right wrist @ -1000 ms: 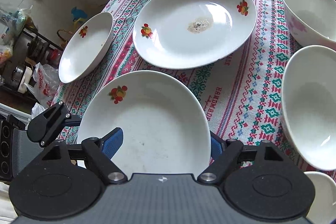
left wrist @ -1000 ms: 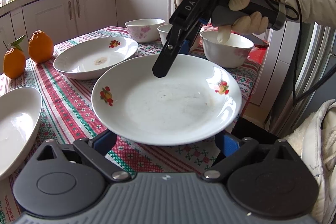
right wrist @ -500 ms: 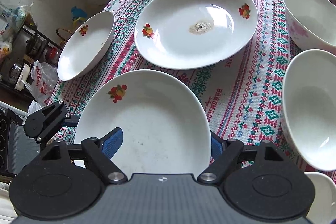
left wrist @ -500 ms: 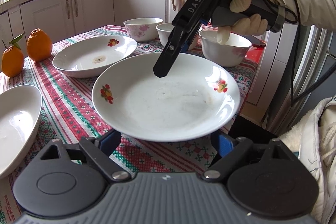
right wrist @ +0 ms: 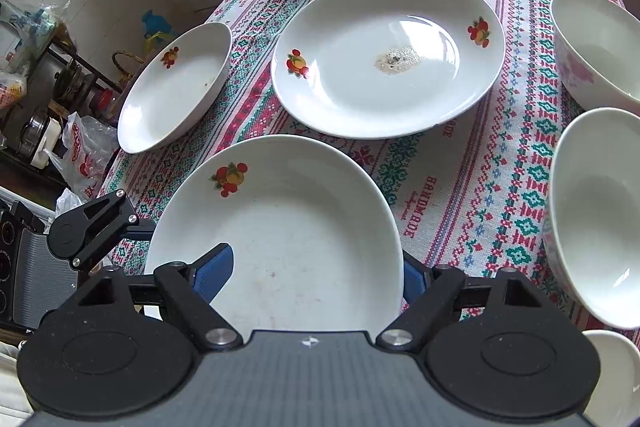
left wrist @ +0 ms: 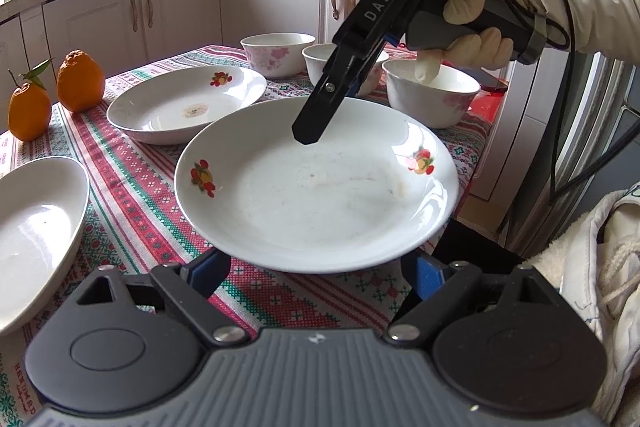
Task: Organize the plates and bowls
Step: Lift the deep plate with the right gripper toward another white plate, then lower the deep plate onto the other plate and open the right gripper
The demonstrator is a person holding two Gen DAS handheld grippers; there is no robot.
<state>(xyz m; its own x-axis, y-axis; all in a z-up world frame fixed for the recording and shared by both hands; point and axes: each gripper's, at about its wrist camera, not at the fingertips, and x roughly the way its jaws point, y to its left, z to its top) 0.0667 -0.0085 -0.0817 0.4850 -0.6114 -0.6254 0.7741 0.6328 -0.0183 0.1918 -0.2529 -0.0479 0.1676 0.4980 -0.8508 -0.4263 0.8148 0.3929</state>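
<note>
Plate with fruit prints sits at the near corner of the table, between both tools and over the striped tablecloth, same spot as a second ago. Its near rim looks raised off the cloth.

Left gripper: blue pads tucked under the plate's near rim, one each side, a bit closer together than a second ago. The contact is hidden by the rim, so it cannot be told whether they clamp.

Right gripper comes down from above over the far rim, held by a gloved hand. One finger is over the plate's inside, the other behind the rim. In the right wrist view the left pad lies over the plate floor and the right pad is outside its edge. The spread looks about as before, and grip or no grip cannot be told.

Nothing else has moved:
- stained plate just behind the first
- third plate at the left edge
- three bowls in a row at the back
- two oranges at the far left

Both views are framed almost exactly as they were half a second ago.
</note>
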